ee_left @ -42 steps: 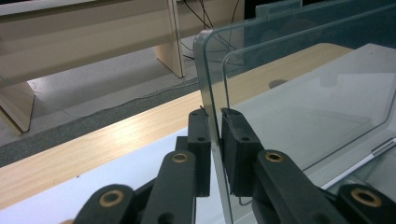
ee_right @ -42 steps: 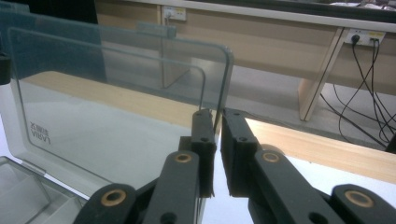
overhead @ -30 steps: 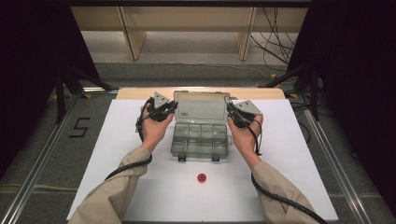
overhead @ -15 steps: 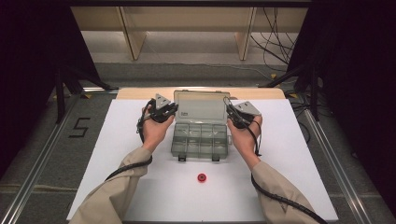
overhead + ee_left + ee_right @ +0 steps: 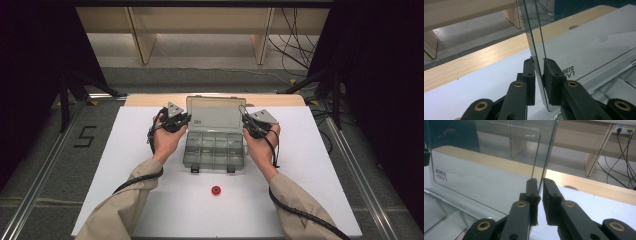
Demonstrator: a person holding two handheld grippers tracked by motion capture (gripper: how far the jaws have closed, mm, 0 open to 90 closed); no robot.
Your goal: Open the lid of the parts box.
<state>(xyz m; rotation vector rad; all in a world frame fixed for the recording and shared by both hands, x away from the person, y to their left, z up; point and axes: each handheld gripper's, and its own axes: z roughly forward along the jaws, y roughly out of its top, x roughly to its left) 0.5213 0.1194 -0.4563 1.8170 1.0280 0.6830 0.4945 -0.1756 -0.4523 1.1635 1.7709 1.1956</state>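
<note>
A clear plastic compartment box (image 5: 214,150) sits on the white table top with its lid (image 5: 215,114) standing upright. My left gripper (image 5: 186,119) is shut on the lid's left edge, and my right gripper (image 5: 245,121) is shut on its right edge. In the left gripper view the lid's rim (image 5: 586,47) runs between the black jaws of my left gripper (image 5: 539,61). The right gripper view has the lid (image 5: 486,170) rising from between the jaws of my right gripper (image 5: 539,181). The compartments look empty.
A small red round piece (image 5: 216,190) lies on the white board (image 5: 320,165) in front of the box. A wooden strip (image 5: 150,100) borders the far edge of the board. Metal rails (image 5: 350,165) run along both sides, and cables (image 5: 295,35) hang at the back right.
</note>
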